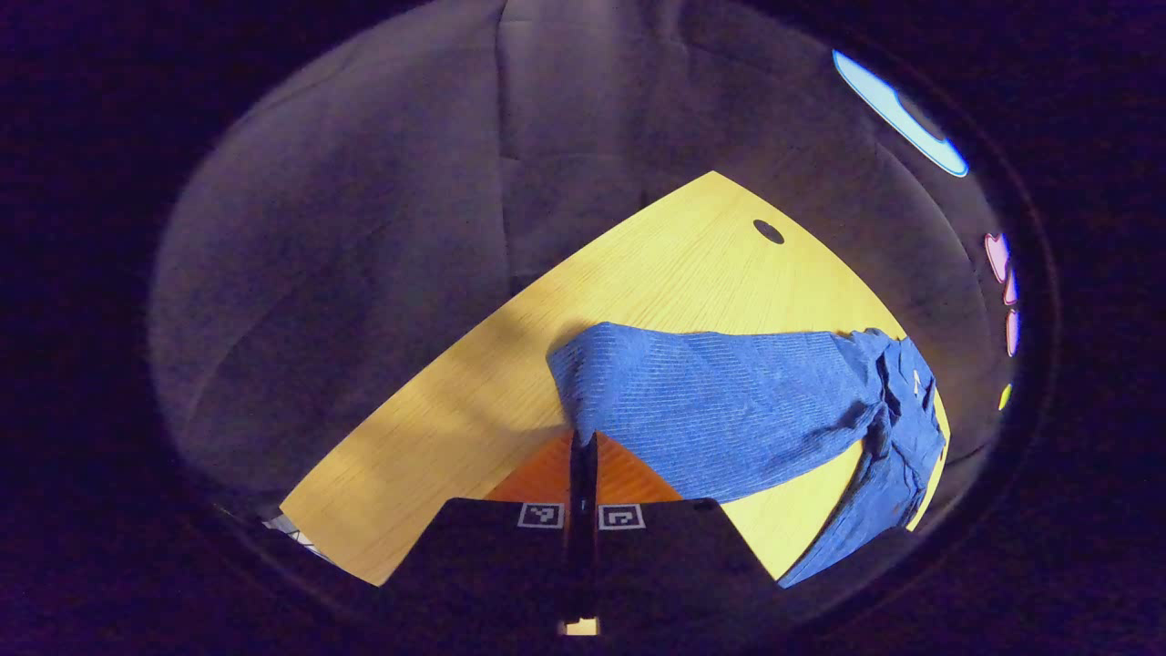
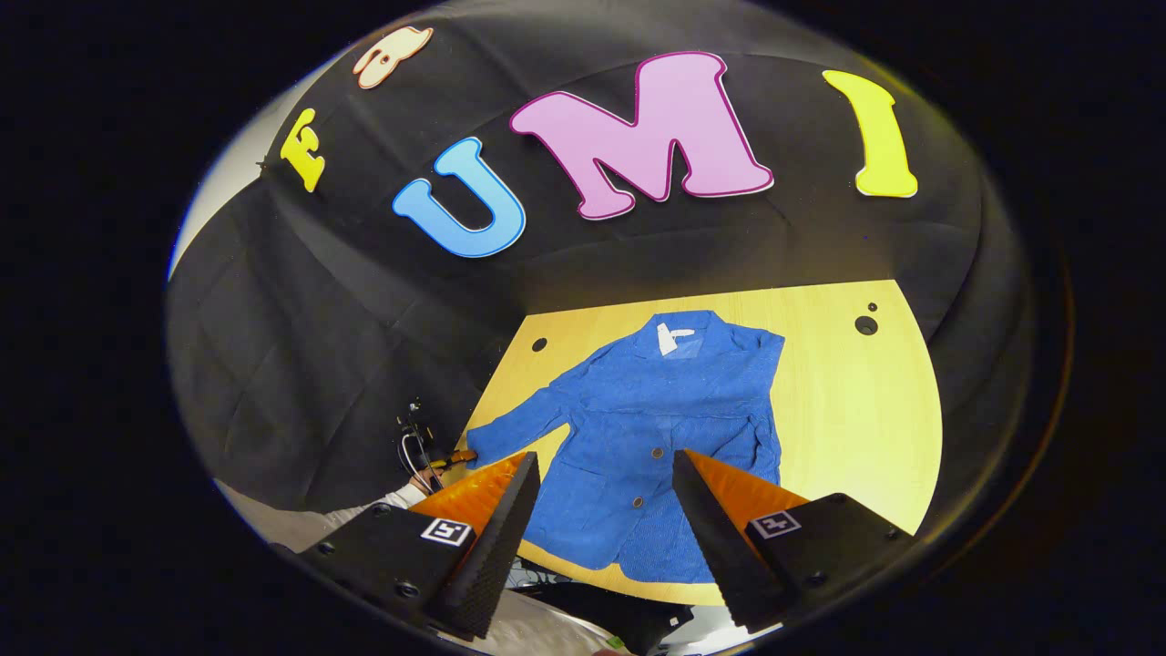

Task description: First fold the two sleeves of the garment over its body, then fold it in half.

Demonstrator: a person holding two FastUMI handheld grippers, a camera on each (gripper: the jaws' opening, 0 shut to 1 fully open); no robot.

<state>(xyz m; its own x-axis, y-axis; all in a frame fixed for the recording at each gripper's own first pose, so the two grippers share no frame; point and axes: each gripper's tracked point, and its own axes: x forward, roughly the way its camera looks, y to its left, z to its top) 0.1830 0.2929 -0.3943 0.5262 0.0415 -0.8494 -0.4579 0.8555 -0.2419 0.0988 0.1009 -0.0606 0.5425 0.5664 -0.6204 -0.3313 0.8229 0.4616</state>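
A blue button-front jacket (image 2: 656,428) lies flat on the yellow wooden table (image 2: 847,410), collar to the far side. In the left gripper view, its long sleeve (image 1: 729,401) stretches from the bunched body at the right to my left gripper (image 1: 581,446), which is shut on the cuff. The right gripper view shows that left gripper (image 2: 453,458) small at the sleeve's end by the table's left edge. My right gripper (image 2: 601,469) hovers open above the jacket's near hem, nothing between its fingers. The other sleeve lies along the body's right side.
Black cloth walls close in behind and beside the table (image 1: 656,273). Small round holes (image 2: 865,324) sit near the table's far corners. A hand in a white sleeve (image 2: 401,497) holds the left gripper off the table's left edge.
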